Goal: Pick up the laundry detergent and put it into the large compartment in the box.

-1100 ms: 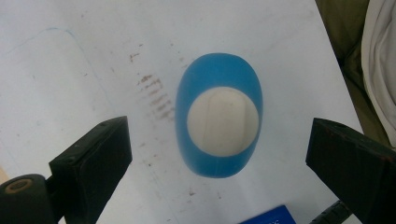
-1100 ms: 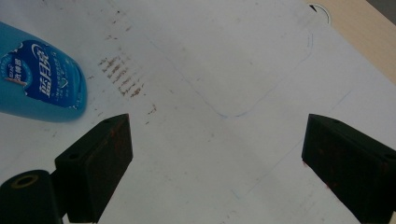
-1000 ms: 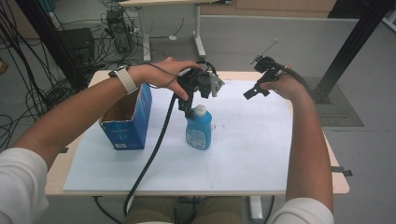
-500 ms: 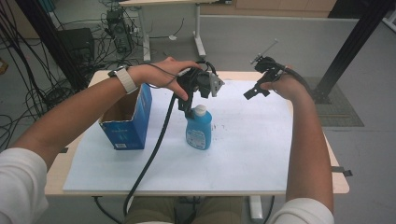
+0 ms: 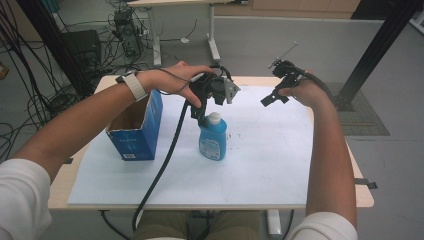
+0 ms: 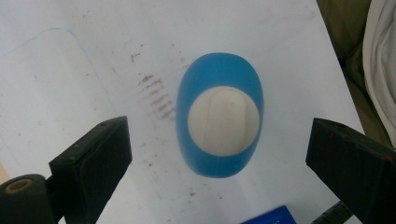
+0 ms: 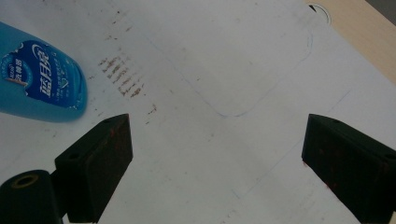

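Beside blue bottle (image 5: 212,140), open blue box (image 5: 136,127)

In the high view, the left hand-held gripper (image 5: 202,116) hangs in front of the blue bottle (image 5: 212,141), so its jaw tips blend with the white cap (image 5: 214,118) and their gap is hard to read there. The person's left forearm covers part of the blue box (image 5: 135,131), and the box's inside is too dark to make out. In the right gripper view the bottle (image 7: 39,79) is cut by the left edge, and its label print is too blurred to read. The desk (image 5: 360,172) runs under the white sheet (image 5: 270,150), leaving its margins bare.
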A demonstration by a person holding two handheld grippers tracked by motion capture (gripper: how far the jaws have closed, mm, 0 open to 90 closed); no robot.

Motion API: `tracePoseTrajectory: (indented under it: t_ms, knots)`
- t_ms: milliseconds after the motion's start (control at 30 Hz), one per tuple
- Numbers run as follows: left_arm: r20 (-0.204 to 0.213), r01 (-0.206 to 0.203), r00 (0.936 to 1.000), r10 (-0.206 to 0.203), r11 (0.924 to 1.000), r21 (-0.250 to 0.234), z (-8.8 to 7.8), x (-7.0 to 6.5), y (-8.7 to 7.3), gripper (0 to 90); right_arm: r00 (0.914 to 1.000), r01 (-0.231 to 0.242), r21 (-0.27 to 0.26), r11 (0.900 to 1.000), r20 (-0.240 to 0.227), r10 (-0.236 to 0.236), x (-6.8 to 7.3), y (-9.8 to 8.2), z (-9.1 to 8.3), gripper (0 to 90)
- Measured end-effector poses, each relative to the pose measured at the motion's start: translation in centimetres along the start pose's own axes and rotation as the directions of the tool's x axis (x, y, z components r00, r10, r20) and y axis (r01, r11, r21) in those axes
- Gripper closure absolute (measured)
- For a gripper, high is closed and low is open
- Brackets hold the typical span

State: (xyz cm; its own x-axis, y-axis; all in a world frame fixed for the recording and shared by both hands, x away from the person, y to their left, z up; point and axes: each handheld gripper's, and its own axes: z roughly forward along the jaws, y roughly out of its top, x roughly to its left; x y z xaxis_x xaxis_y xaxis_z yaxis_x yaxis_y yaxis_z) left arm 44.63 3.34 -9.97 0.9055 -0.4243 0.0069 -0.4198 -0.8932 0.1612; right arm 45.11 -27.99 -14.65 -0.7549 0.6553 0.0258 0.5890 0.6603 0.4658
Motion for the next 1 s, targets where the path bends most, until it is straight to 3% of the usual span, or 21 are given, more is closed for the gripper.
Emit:
tracePoseTrajectory:
  t_ms: [700,1000]
  knots:
    - [-0.008,-0.004,1.0,0.004,1.0,0.002,0.4,-0.2,0.2,7.1,1.0,-0.003,-0.002,1.0,0.001,0.003,0.1,-0.1,-0.1,8.6]
    - [-0.019,-0.003,0.9998,0.004,0.9998,0.021,1.7,-0.5,0.5,7.1,1.0,-0.003,0.0,1.0,-0.001,0.003,0.1,-0.2,0.2,8.6]
